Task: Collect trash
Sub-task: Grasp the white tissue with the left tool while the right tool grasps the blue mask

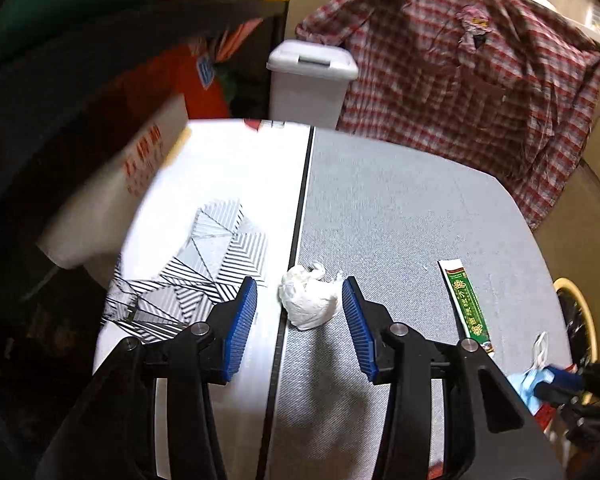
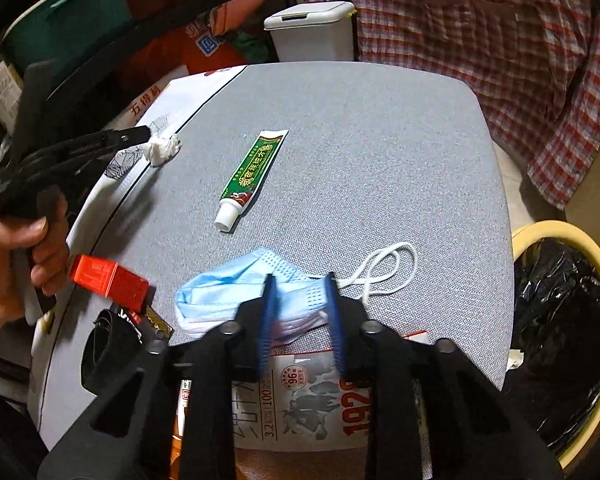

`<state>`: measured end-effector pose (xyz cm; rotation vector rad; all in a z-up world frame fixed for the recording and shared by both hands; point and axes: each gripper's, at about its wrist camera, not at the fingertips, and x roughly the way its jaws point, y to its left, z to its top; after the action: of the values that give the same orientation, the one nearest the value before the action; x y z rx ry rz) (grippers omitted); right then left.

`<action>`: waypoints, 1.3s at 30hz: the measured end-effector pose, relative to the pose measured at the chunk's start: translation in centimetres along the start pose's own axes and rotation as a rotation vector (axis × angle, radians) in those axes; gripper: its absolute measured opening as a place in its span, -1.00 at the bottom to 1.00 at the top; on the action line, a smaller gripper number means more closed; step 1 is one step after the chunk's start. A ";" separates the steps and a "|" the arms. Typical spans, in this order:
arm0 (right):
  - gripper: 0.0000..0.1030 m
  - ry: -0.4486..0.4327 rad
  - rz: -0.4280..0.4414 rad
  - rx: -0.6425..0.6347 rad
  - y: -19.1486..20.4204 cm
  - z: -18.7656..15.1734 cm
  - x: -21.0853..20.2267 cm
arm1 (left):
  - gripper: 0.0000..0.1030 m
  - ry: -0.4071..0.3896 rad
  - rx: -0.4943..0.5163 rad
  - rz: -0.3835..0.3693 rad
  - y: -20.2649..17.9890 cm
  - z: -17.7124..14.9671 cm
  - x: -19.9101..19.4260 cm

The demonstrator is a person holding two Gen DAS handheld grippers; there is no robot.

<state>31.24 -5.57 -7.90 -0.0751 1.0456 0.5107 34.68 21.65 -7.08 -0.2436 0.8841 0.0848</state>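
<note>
A crumpled white tissue [image 1: 309, 297] lies on the grey table top [image 1: 400, 200]. My left gripper [image 1: 300, 292] is open with its blue pads on either side of the tissue, not touching it. The tissue also shows in the right wrist view [image 2: 163, 149], with the left gripper [image 2: 148, 136] beside it. A blue face mask [image 2: 240, 292] lies near the table's front edge. My right gripper [image 2: 300, 280] straddles the mask with its jaws partly closed around it. A green toothpaste tube [image 2: 250, 174] lies mid-table, also in the left wrist view [image 1: 466, 306].
A yellow-rimmed bin with a black bag [image 2: 568, 320] stands right of the table. A white lidded bin [image 1: 312, 80] stands behind it. A red box [image 2: 108, 280], a black wrapper [image 2: 108, 352] and a milk carton [image 2: 320, 400] lie at the front. A plaid shirt [image 1: 460, 60] hangs behind.
</note>
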 end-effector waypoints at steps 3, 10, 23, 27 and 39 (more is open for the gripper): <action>-0.93 -0.003 0.000 -0.022 0.4 0.0 0.0 | -0.13 0.020 0.000 0.013 0.0 0.2 0.6; -0.97 -0.042 0.013 -0.042 0.8 0.3 -0.8 | -0.19 0.084 0.034 0.041 -0.6 0.0 1.9; -0.98 -0.177 0.025 -0.009 0.0 1.3 -4.8 | -0.68 0.044 0.077 0.054 -1.8 0.5 0.0; -0.98 -0.214 0.024 -0.007 0.0 1.5 -6.3 | -0.68 0.007 0.084 0.058 -2.5 0.5 -1.8; -0.98 -0.348 -0.010 0.006 -0.3 1.1 -12.0 | -0.68 -0.143 0.117 0.023 -6.5 0.3 -8.8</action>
<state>27.47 -9.91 2.66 0.0143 0.7058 0.4908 30.49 15.64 1.11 -0.1165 0.7471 0.0707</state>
